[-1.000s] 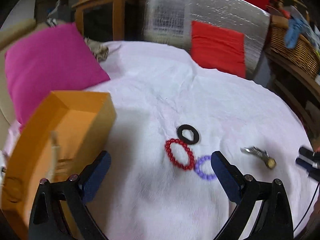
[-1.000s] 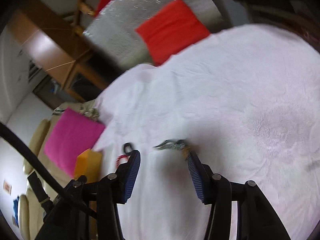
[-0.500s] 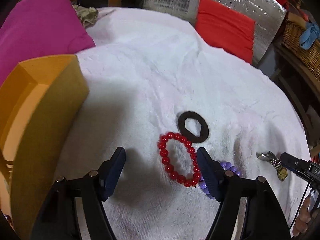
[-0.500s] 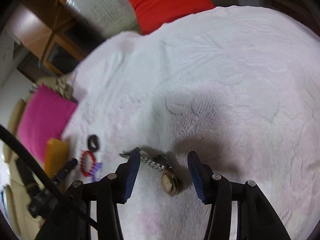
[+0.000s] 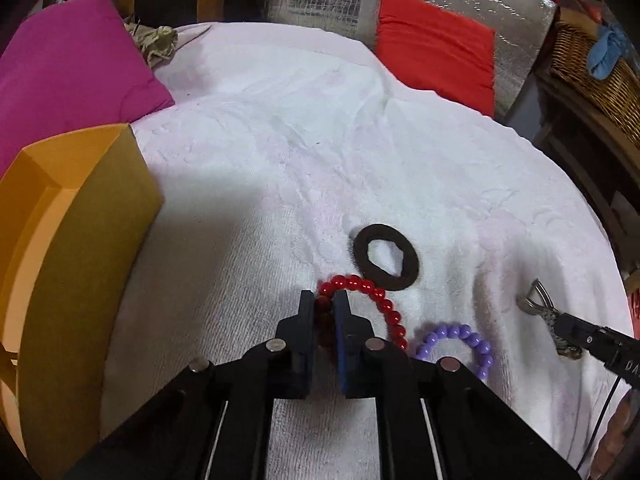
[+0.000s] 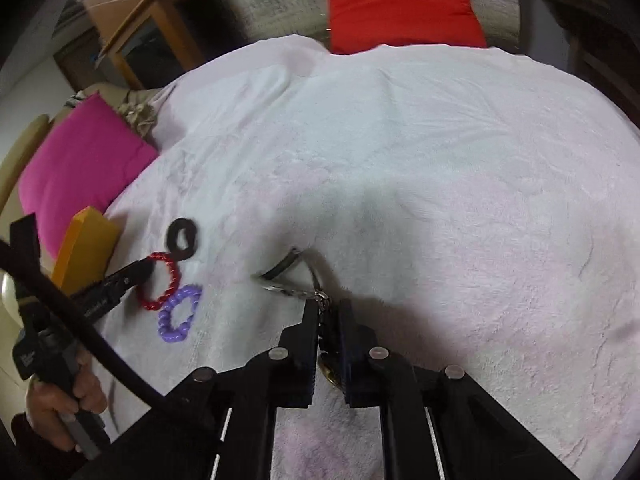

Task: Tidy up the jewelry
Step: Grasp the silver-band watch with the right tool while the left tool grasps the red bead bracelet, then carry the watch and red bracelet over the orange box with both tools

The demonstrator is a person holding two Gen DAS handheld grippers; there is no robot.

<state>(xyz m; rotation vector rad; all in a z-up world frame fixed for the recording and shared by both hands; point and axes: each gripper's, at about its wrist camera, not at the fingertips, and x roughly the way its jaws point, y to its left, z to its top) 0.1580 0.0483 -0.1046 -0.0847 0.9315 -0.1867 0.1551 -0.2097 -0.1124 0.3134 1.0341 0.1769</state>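
On the white towel [image 5: 280, 160] lie a red bead bracelet [image 5: 372, 296], a purple bead bracelet [image 5: 460, 340] and a black ring [image 5: 386, 256]. My left gripper [image 5: 323, 300] is shut on the near-left side of the red bracelet. A metal wristwatch [image 6: 292, 276] lies to the right; my right gripper [image 6: 329, 308] is shut on its band, the gold watch face between the jaws. The right wrist view also shows the red bracelet [image 6: 170, 280], the purple bracelet [image 6: 180, 312] and the left gripper [image 6: 144, 270]. An open orange box [image 5: 68, 240] stands at the left.
A pink cushion [image 5: 68, 72] lies behind the box and a red cushion [image 5: 436, 56] leans against a silver foil panel at the back. A wicker basket [image 5: 592, 68] stands at the far right. The towel's edge drops off on the right.
Both grippers have come down and shut: the left on the red bracelet, the right on the watch band. Both were open half a second ago.
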